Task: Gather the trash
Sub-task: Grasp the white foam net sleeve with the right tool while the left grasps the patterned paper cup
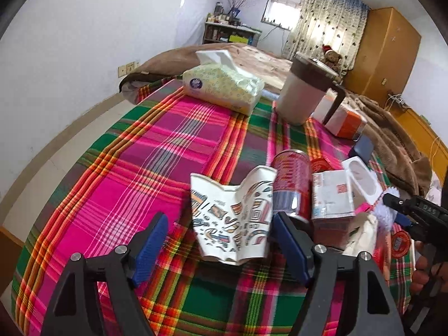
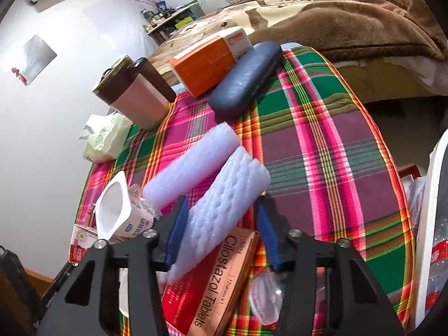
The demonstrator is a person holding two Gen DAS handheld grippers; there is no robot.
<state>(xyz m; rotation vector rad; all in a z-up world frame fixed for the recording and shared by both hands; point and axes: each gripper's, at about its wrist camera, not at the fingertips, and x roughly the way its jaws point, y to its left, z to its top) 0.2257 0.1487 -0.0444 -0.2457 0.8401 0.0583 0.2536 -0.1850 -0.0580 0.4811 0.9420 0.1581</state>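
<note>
In the left wrist view a crushed patterned paper cup [image 1: 232,218] lies on the plaid cloth [image 1: 156,151] between the jaws of my left gripper [image 1: 219,245]. The gripper is open: its left pad stands clear of the cup and its right pad is at the cup's edge. A red can [image 1: 292,184] and a small carton [image 1: 331,196] stand just behind. In the right wrist view my right gripper [image 2: 221,233] is shut on a white foam net sleeve [image 2: 224,210], which lies partly over a Cilostazol tablet box [image 2: 221,280]. A second foam roll [image 2: 190,165] and a yogurt cup [image 2: 114,207] lie to the left.
Farther back stand a tissue pack [image 1: 221,86], a brown-lidded jug [image 1: 302,92], an orange box [image 2: 207,61] and a blue glasses case [image 2: 246,78]. A brown blanket [image 2: 350,14] lies beyond the table. A plastic bottle [image 2: 436,254] is at the right edge.
</note>
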